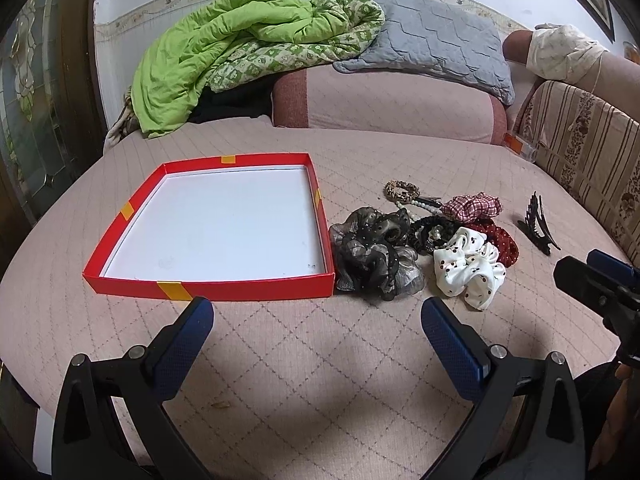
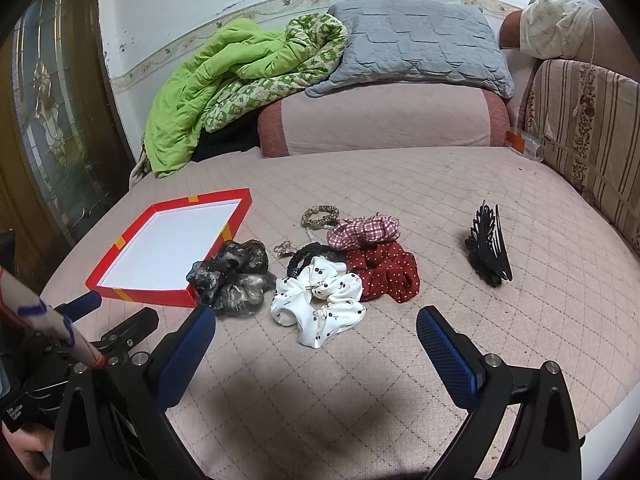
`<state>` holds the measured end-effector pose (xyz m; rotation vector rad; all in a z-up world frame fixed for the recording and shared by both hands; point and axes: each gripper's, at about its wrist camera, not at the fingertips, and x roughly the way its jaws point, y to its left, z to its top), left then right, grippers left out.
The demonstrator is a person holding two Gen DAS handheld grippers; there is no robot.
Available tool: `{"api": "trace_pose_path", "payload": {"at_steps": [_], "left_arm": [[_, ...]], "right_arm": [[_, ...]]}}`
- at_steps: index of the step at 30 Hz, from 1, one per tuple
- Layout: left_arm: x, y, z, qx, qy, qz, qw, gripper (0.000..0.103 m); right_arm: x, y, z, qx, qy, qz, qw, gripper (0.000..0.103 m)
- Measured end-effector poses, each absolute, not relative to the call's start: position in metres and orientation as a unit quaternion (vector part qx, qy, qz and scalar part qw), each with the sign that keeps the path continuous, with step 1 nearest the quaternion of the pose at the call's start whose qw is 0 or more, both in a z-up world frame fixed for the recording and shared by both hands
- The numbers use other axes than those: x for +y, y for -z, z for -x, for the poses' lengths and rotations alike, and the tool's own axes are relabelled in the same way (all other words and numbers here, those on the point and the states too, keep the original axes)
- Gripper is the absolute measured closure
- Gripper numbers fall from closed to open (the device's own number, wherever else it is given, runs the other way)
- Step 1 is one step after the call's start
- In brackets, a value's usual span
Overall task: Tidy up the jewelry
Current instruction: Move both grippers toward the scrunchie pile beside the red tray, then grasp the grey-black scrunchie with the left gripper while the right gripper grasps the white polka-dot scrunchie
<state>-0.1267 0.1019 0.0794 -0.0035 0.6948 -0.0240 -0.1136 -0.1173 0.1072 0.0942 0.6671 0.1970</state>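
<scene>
A shallow red tray with a white floor lies on the bed; it also shows in the right wrist view. Right of it is a heap of hair ties: a black gauze scrunchie, a white cherry-print scrunchie, a red dotted scrunchie, a pink check scrunchie, a leopard-print band and a bead string. A black claw clip lies apart to the right. My left gripper and my right gripper are open and empty, just before the heap.
A green quilt, a grey pillow and a pink bolster lie at the far end of the bed. A striped cushion lines the right side. A dark wooden door stands on the left.
</scene>
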Motion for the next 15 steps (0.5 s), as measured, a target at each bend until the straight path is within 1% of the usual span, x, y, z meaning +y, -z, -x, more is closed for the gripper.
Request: {"api": "trace_pose_path", "payload": {"at_steps": [4, 9, 11, 15], "left_arm": [[0.103, -0.08, 0.122, 0.345, 0.022, 0.009, 0.938, 0.0], [0.1, -0.083, 0.112, 0.345, 0.038, 0.012, 0.938, 0.0], [0.099, -0.086, 0.105, 0.345, 0.042, 0.013, 0.937, 0.008], [0.093, -0.089, 0.085, 0.346, 0.057, 0.01, 0.936, 0.016]], "right_arm": [[-0.116, -0.105, 0.111, 0.34, -0.103, -0.044, 0.934, 0.007], [-0.123, -0.105, 0.108, 0.348, -0.105, -0.061, 0.93, 0.008], [-0.128, -0.104, 0.105, 0.352, -0.104, -0.074, 0.927, 0.008], [-0.137, -0.102, 0.099, 0.353, -0.101, -0.097, 0.925, 0.01]]}}
